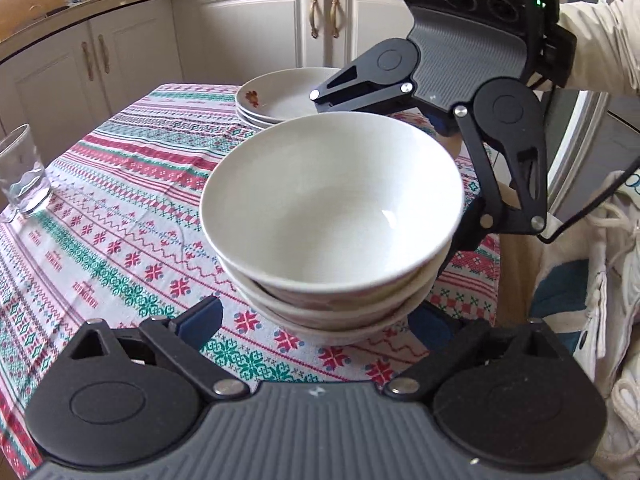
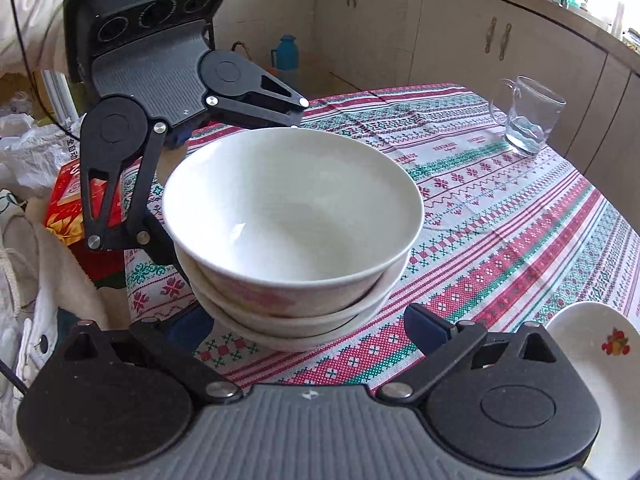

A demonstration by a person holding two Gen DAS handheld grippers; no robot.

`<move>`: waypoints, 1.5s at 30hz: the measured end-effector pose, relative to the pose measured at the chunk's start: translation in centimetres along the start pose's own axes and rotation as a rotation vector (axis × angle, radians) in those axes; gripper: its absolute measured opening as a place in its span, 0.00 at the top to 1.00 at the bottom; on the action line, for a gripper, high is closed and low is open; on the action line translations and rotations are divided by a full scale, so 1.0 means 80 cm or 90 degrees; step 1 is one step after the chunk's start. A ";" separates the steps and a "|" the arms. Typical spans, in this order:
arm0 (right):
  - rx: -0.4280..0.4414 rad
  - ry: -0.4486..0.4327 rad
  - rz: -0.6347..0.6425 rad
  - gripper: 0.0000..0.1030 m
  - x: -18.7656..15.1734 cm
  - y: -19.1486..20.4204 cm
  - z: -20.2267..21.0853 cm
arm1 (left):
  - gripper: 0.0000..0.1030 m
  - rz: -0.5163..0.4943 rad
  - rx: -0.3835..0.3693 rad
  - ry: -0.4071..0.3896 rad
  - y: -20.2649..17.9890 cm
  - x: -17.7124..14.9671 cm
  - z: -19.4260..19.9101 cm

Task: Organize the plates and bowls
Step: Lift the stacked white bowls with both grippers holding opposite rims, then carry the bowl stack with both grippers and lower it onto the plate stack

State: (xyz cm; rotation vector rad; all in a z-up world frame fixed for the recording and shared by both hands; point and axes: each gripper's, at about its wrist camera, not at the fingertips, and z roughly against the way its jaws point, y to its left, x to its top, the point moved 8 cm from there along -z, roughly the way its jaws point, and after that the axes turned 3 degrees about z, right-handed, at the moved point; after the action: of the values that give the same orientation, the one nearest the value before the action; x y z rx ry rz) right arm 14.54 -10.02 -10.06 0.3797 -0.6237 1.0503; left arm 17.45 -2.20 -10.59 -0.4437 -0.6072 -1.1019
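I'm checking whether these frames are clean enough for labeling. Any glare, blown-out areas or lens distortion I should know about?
Left wrist view: fisheye bends the cabinets; the window corner at top left is blown out; a small highlight sits inside the top bowl. Right wrist view: same curvature, overexposed top right corner, soft highlight in the top bowl; the glass mug stays sharp.

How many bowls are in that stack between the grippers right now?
3, nested on the tablecloth: top bowl, middle bowl showing only its rim, bottom bowl on the cloth. A fourth hidden inside seems unlikely.

Chinese characters "全自动" on white plastic bag (image 2: 32,152), tablecloth (image 2: 520,216) lettering illegible
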 end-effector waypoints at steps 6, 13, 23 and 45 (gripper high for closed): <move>0.022 0.002 0.003 0.03 0.001 -0.001 -0.004 | 0.05 -0.018 -0.031 0.005 0.001 0.004 -0.005; 0.043 0.006 0.004 0.08 0.003 -0.002 -0.009 | 0.08 -0.027 -0.062 0.003 0.003 0.009 -0.006; 0.053 0.012 0.004 0.13 0.004 0.001 -0.008 | 0.13 -0.044 -0.069 -0.001 0.001 0.010 -0.008; 0.023 0.012 -0.002 0.14 -0.003 -0.024 0.053 | 0.13 -0.076 -0.071 -0.019 -0.017 0.086 -0.011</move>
State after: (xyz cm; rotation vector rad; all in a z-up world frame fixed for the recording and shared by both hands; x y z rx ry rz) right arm 14.90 -13.47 -6.92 0.4011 -0.5879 1.0622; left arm 18.59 -8.03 -6.74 -0.5264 -0.6057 -1.2489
